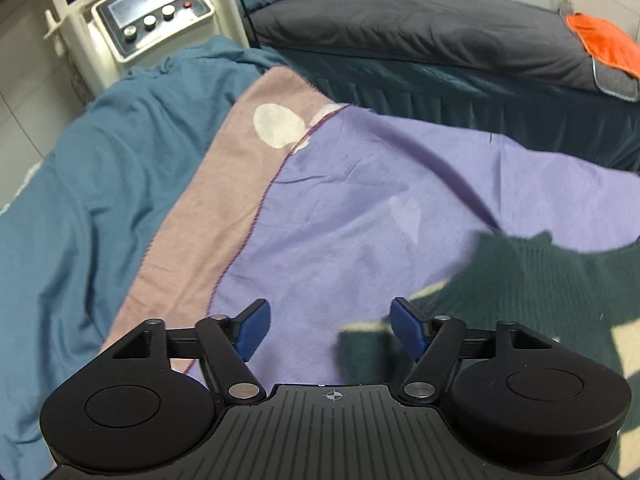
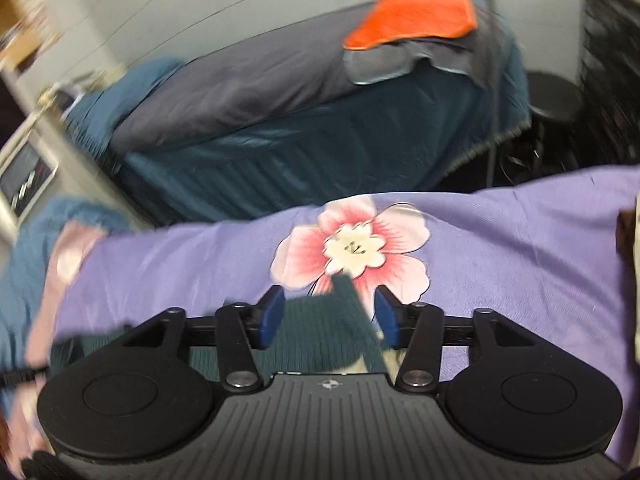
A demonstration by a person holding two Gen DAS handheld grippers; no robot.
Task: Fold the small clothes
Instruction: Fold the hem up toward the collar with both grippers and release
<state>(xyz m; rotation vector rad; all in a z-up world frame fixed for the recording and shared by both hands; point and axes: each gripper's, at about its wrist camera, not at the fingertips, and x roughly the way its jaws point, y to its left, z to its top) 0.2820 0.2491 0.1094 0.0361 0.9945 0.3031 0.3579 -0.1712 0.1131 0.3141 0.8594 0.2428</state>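
A dark green knitted garment with cream patches lies on a purple blanket at the lower right of the left wrist view. My left gripper is open and empty above the blanket, just left of the garment's edge. In the right wrist view the same garment lies between and under my right gripper's open fingers; a corner of it points up toward a printed flower. The jaws stand apart around the fabric without pinching it. The right view is blurred by motion.
The purple blanket has a pink border and lies over a teal sheet. A cream machine with knobs stands at the back left. Another bed with a grey cover and an orange cloth lies beyond. A black stool stands at the right.
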